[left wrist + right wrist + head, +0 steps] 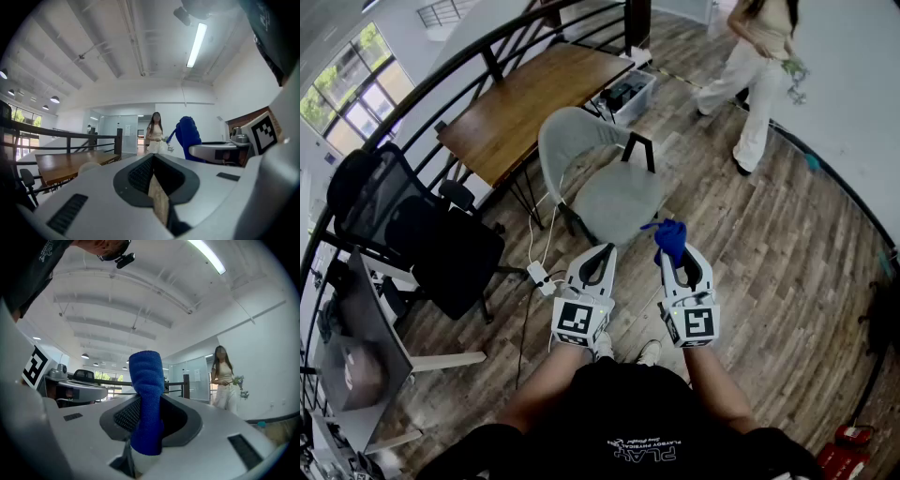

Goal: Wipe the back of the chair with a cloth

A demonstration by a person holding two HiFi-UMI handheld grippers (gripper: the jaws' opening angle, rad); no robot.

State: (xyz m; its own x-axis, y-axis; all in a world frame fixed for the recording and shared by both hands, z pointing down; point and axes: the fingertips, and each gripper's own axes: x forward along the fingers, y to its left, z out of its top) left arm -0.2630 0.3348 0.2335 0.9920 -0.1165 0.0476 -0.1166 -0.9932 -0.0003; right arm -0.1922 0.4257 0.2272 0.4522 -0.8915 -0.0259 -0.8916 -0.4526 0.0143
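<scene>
A grey shell chair [581, 155] stands on the wood floor ahead of me, its curved back toward the table and its seat [623, 197] facing me. A blue cloth [670, 236] sticks up out of my right gripper [677, 253], which is shut on it just short of the seat's front edge. In the right gripper view the blue cloth [147, 399] rises from between the jaws. My left gripper [603, 253] hangs beside it, shut with nothing in it. The left gripper view shows the blue cloth [188, 136] off to the right.
A wooden table [534, 94] stands behind the chair, with a black office chair [412, 225] to the left. A power strip with cables [539, 277] lies on the floor near my left gripper. A person in light clothes [759, 56] walks at the far right. A storage box [630, 94] sits by the table.
</scene>
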